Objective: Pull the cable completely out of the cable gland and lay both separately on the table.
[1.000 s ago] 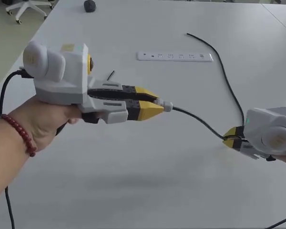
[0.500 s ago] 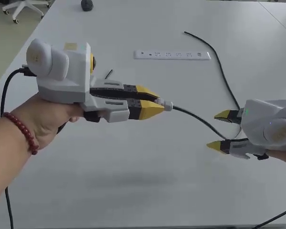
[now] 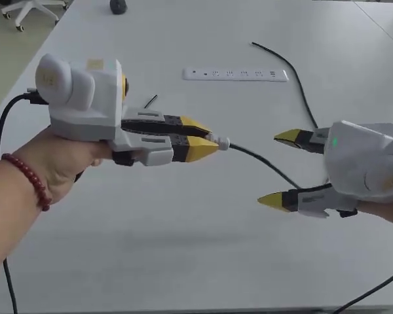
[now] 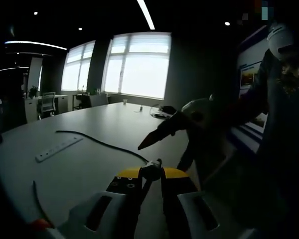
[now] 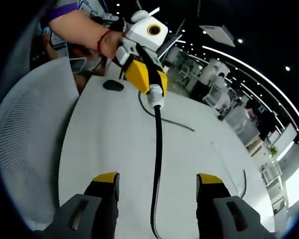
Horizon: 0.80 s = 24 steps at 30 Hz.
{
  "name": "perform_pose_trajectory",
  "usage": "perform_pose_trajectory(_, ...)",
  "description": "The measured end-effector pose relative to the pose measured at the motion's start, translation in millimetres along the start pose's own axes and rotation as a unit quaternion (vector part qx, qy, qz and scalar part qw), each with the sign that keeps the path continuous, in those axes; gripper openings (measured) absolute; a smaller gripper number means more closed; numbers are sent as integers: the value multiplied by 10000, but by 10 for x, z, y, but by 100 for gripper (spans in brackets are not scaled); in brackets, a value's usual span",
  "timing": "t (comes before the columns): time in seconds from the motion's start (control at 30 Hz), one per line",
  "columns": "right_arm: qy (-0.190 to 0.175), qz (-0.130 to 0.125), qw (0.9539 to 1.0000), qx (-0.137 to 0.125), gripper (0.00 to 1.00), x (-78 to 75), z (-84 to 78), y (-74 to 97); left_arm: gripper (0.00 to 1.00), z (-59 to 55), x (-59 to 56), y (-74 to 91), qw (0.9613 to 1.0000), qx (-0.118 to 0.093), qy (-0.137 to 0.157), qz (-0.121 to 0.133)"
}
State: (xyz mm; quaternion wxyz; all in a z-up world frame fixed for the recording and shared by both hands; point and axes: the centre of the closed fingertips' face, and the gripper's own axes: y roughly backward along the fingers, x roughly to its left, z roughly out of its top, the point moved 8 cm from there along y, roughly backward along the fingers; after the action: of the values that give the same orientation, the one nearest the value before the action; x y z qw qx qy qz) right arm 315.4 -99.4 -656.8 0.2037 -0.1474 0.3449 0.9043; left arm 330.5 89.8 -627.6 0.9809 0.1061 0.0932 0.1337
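Gripping the cable (image 3: 262, 162) for extraction.
Left gripper (image 3: 206, 145) clamps the cable gland (image 3: 221, 142); right gripper (image 3: 268, 169), jaws spread, should close nearby and pull straight.

- The bench (image 3: 183, 222) is showing a smooth, matt white top.
- The cable (image 3: 262, 161) is looking like matt black rubber.
- The bead bracelet (image 3: 26, 180) at 8 o'clock is gleaming glossy red.

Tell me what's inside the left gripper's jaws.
The left gripper clamps the white cable gland, black cable leaving its tip. The gland's rear is hidden between the jaws.
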Motion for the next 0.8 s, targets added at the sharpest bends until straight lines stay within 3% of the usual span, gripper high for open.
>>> perform_pose_trajectory(0.17,127,29,9995,-296,59,8,286,41,16,-13,-6,-21,10000,47,-18,-6)
perform_pose_trajectory(0.3,285,-6,9986,-447,50,-11,459,56,16,-9,-7,-32,10000,42,-25,-7)
perform_pose_trajectory(0.37,322,49,9985,-444,43,-11,492,52,16,-9,-10,-33,10000,45,-21,-8)
perform_pose_trajectory(0.47,353,73,9982,-477,41,-11,550,33,16,-12,-16,-31,10000,60,-35,-3)
perform_pose_trajectory(0.63,510,124,9979,-374,20,-1,586,2,16,-14,-20,-27,10000,63,-22,0)
perform_pose_trajectory(0.8,588,176,9976,-325,11,1,597,-27,16,-12,-21,-32,10000,51,-16,-15)
